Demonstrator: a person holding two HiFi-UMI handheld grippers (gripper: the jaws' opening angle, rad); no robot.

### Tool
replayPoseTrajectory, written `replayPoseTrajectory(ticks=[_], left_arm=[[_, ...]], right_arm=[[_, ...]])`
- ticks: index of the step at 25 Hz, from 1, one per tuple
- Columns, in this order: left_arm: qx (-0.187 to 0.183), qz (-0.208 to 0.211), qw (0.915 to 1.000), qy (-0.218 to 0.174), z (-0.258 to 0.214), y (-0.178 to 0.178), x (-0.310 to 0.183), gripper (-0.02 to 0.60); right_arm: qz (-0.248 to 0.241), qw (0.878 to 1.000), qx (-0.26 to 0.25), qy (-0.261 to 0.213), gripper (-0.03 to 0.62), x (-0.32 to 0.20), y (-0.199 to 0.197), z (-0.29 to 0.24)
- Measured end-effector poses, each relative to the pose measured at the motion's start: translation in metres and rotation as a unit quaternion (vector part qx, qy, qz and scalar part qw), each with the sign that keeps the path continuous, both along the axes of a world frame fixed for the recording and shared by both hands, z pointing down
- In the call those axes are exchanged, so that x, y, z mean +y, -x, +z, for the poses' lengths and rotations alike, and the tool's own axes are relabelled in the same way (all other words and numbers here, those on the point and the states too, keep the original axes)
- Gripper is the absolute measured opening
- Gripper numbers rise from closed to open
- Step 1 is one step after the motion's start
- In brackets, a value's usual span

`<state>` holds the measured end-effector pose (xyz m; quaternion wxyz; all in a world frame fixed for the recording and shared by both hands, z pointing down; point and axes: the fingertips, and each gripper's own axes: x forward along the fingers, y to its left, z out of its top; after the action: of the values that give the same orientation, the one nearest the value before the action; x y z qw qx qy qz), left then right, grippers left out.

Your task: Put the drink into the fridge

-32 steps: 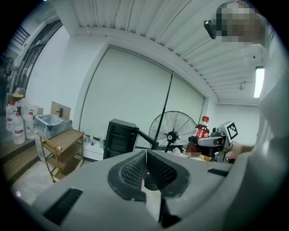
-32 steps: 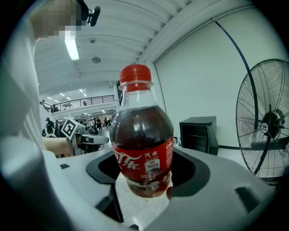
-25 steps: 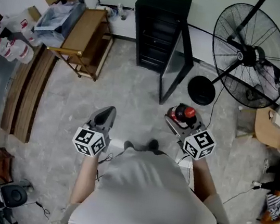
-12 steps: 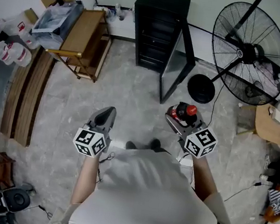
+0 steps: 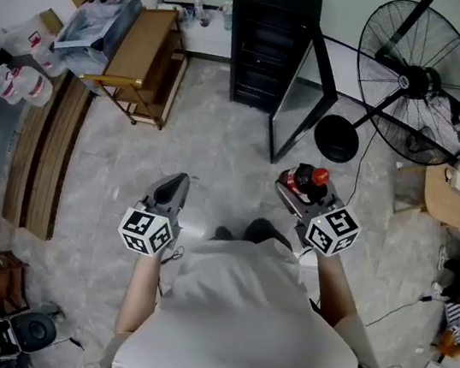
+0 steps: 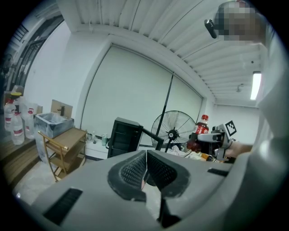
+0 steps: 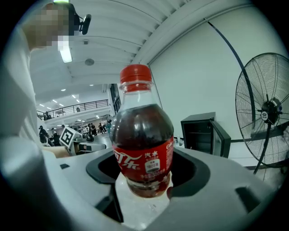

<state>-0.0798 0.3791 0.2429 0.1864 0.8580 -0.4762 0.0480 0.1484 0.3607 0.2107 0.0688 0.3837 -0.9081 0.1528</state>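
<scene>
A cola bottle (image 7: 142,135) with a red cap and red label stands upright between the jaws of my right gripper (image 7: 144,178), which is shut on its lower body. In the head view the bottle (image 5: 307,181) shows at the right gripper (image 5: 296,191), over the floor a short way in front of the fridge. The black mini fridge (image 5: 268,39) stands against the far wall with its door (image 5: 298,103) swung open to the right; it also shows as the fridge (image 7: 204,133). My left gripper (image 5: 173,189) hangs at the left, jaws together and empty, as the left gripper (image 6: 145,168) confirms.
A large black standing fan (image 5: 417,79) stands right of the fridge, its round base (image 5: 336,139) beside the open door. A wooden shelf table (image 5: 141,61) with a plastic bin (image 5: 100,21) stands to the left. Clutter lies along the right edge.
The view has shifted slightly toward the fridge, which now sits a bit further right. Both grippers keep their pose and the bottle stays held.
</scene>
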Motion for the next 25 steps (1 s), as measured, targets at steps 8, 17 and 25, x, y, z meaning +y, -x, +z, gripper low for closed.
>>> replayPoseTrajectory(ticks=[8,17,25], left_arm=[[0.004,-0.006,1.0,0.0,0.0,0.024,-0.005,0.009],[0.005,-0.015,0.9998,0.013,0.013,0.034,-0.039,0.009],[-0.004,-0.015,0.9998,0.016,0.018,0.044,-0.103,0.009]], right_arm=[[-0.006,1.0,0.007,0.008,0.308,-0.006,0.023,0.004],[-0.019,1.0,0.002,0.017,0.308,-0.051,0.04,0.017],[-0.028,0.999,0.007,0.021,0.308,-0.118,0.053,0.028]])
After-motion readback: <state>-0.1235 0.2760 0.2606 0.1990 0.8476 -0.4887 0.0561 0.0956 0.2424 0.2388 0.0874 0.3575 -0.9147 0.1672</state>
